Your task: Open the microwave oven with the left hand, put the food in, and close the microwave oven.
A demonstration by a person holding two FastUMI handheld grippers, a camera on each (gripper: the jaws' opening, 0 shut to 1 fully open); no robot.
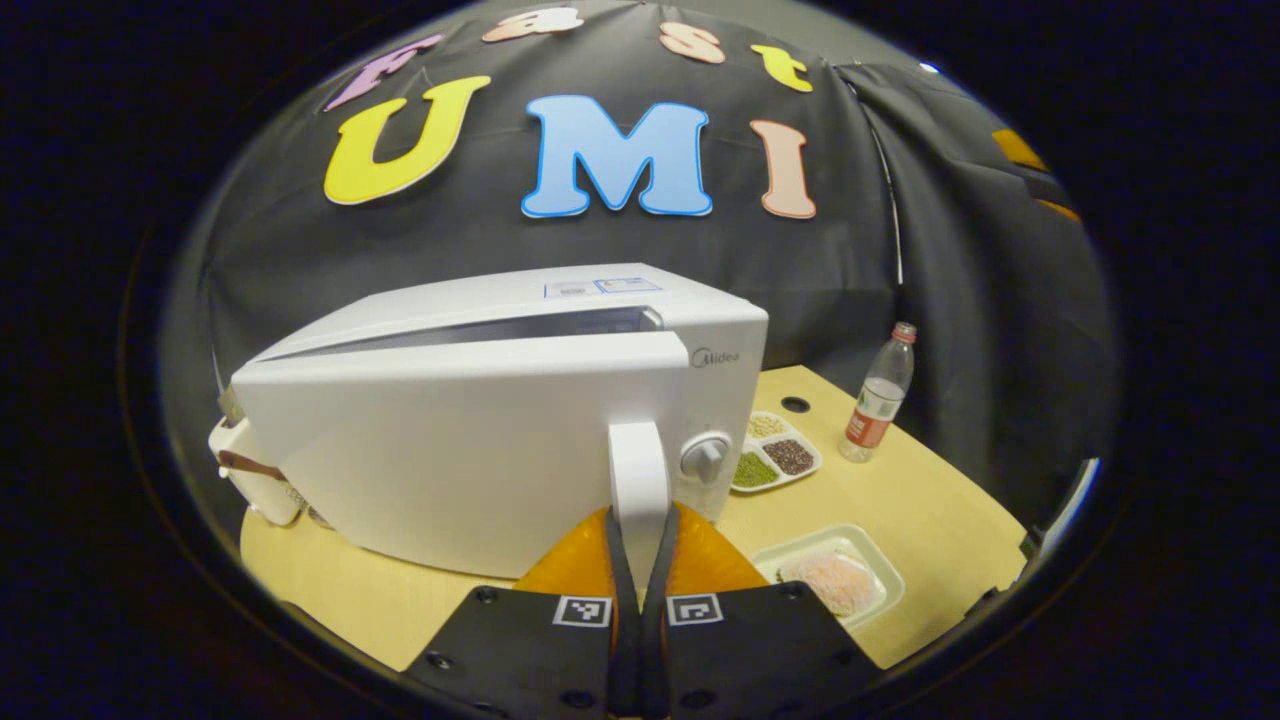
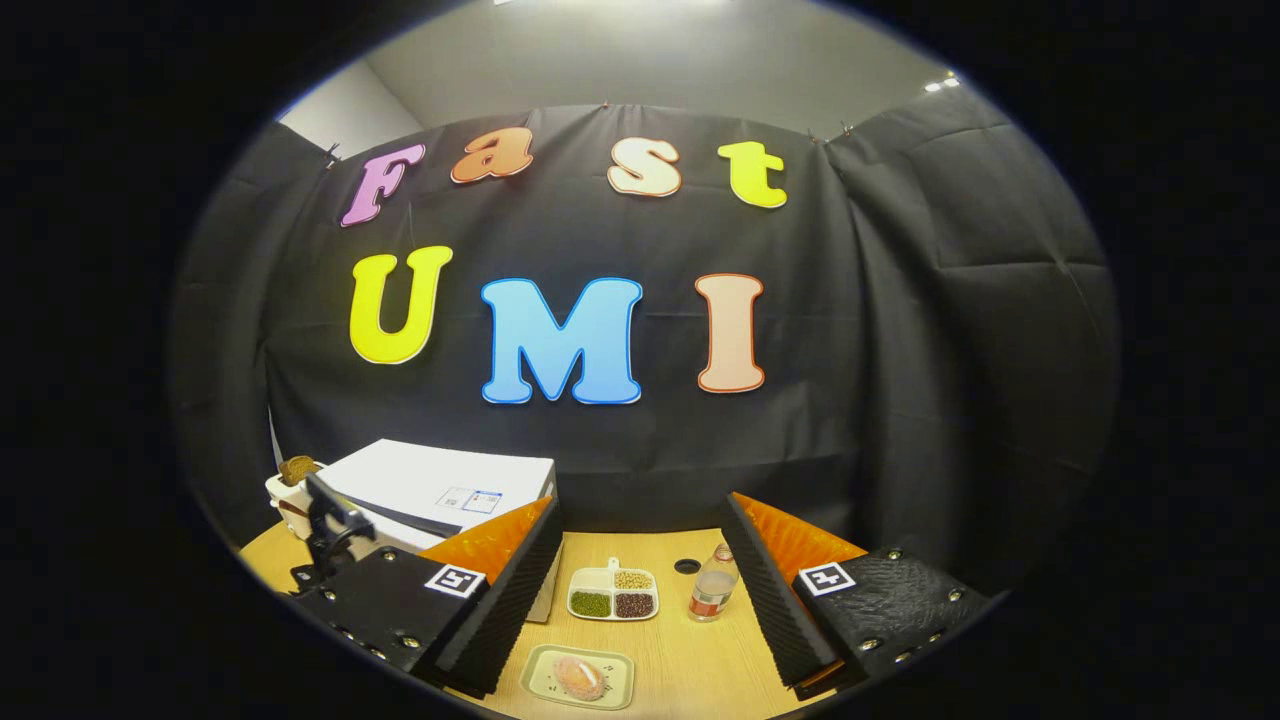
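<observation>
A white microwave oven (image 1: 500,420) stands on the wooden table (image 1: 950,500), its door swung a little ajar with a dark gap along the top. My left gripper (image 1: 638,560) is shut on the door's white vertical handle (image 1: 638,470). A pale tray of pink food (image 1: 835,580) lies on the table to the right of that gripper. In the right gripper view my right gripper (image 2: 645,600) stands open above the table, with the food tray (image 2: 580,677) low between its fingers and the microwave (image 2: 440,485) at the left.
A divided dish of beans and grains (image 1: 775,455) (image 2: 612,595) and a plastic bottle with a red label (image 1: 880,405) (image 2: 712,585) stand right of the microwave. A white toaster (image 1: 255,475) sits behind its left side. A round hole (image 1: 795,405) marks the tabletop.
</observation>
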